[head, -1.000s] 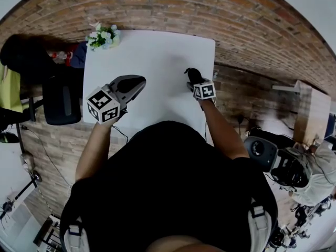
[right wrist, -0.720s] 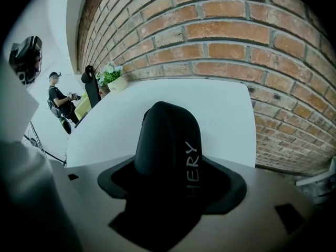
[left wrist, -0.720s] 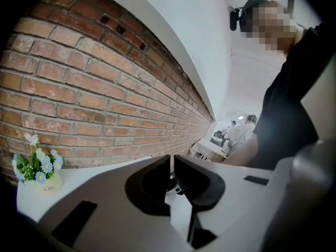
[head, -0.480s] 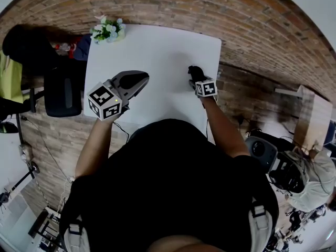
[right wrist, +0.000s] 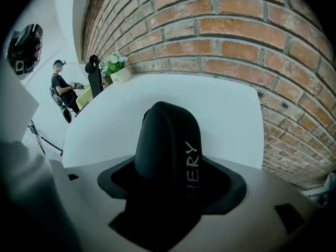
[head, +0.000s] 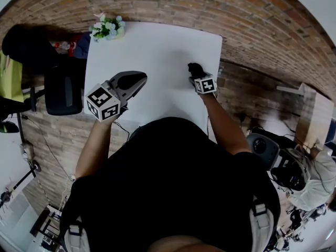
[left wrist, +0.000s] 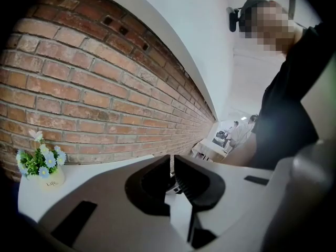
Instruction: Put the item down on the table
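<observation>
My right gripper [head: 196,75] is shut on a black rounded item [head: 194,69] over the right side of the white table [head: 152,46]. In the right gripper view the item [right wrist: 168,140] fills the space between the jaws and shows the pale letters "HERY". Whether it touches the tabletop I cannot tell. My left gripper [head: 137,80] hovers over the table's near left part. Its jaws [left wrist: 172,168] stand together with only a hairline gap and nothing between them.
A small pot of flowers [head: 107,29] stands at the table's far left corner. A brick wall [head: 210,4] runs behind the table. A black chair [head: 62,96] stands left of it. Other people are at the right [head: 315,172].
Both grippers keep about the same places over the table. The right one still holds the black item. Only the head view has shifted a little.
</observation>
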{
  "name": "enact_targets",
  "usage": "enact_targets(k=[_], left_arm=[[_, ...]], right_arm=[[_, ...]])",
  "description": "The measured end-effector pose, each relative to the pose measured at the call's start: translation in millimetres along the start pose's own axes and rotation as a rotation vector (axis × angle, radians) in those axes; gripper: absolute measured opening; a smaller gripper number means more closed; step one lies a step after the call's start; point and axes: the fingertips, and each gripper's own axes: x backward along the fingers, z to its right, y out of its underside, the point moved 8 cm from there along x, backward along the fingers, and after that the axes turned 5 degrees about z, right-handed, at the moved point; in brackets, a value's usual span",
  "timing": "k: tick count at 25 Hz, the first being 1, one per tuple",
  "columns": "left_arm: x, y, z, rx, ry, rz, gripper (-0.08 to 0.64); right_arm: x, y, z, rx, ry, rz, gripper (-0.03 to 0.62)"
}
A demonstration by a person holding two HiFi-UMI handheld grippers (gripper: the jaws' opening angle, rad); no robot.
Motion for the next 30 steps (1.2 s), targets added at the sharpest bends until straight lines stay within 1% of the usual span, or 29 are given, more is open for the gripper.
enact_targets(k=[18,24,28,30], left_arm=[[6,6,3,0.007,-0.007,0.005,0.031],[8,10,6,0.01,-0.012,0.007,0.032],[11,11,8,0.004,-0.015,0.012,0.032],[12,11,9,0.001,-0.016,0.015,0.032]], right_arm=[[-2,1,-5,0.056,0.042,-0.013,0.353],[-7,-1,-6,0.074,0.022,-0.004,0.353],[-4,0,-11,0.065,0.029,-0.036,0.362],[-5,1,-12,0.063,0.027,-0.037,0.367]])
